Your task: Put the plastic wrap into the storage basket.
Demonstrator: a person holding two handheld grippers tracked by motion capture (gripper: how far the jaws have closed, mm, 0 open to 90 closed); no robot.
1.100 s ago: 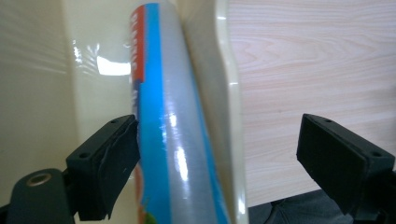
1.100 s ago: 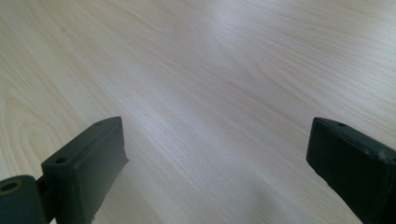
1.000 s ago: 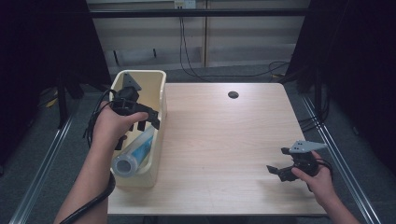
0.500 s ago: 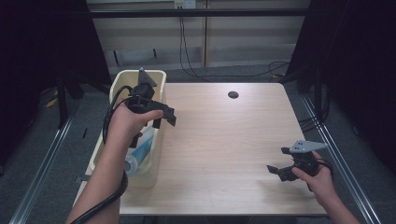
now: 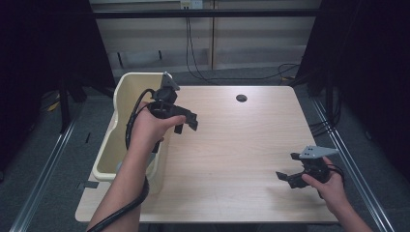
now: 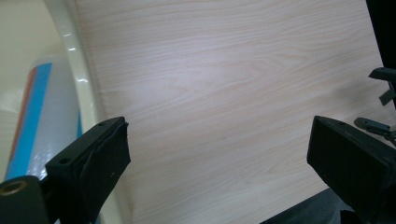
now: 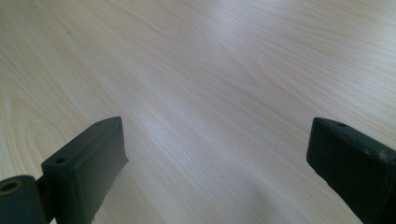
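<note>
Bin (image 5: 126, 87): left gripper (image 5: 186, 121) has come up out of it, now over the table (image 5: 241, 145), jaws wide, empty; right gripper (image 5: 290, 175) also gapes.

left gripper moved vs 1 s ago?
Yes. The left gripper has come up out of the cream bin and swung right, past the bin's rim, over the table; jaws open.

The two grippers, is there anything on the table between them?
No. In the high view, only bare wooden table lies between the left gripper by the bin and the right gripper.
</note>
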